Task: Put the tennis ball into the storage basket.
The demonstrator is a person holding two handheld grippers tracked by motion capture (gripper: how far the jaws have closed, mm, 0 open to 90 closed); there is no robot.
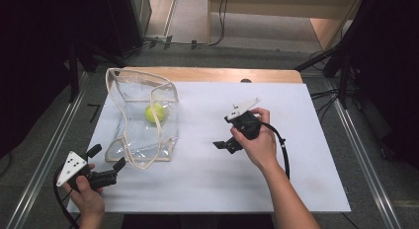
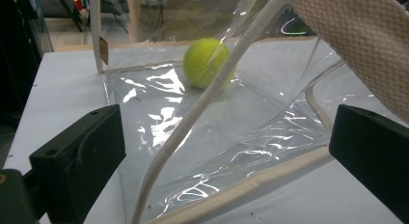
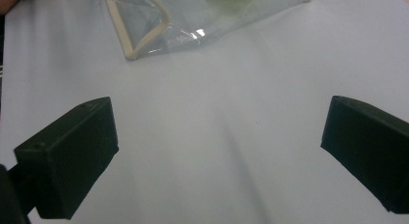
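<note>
White table (image 1: 207, 184), dark room: you are holding both grippers with jaws spread and empty.

Your left gripper (image 1: 106, 162) is sitting at the near left corner of the clear bag (image 1: 143, 135), just beside its cream trim; the tennis ball (image 1: 154, 112) is lying inside the bag. Your right gripper (image 1: 225, 144) is hovering over bare table, right of the bag and apart from it.

You have a clear plastic bag (image 1: 148, 125) with cream trim lying slumped on the white desk (image 1: 222, 179), left of centre, its handle loops flopped over; a yellow-green ball (image 1: 154, 112) sits inside.
</note>
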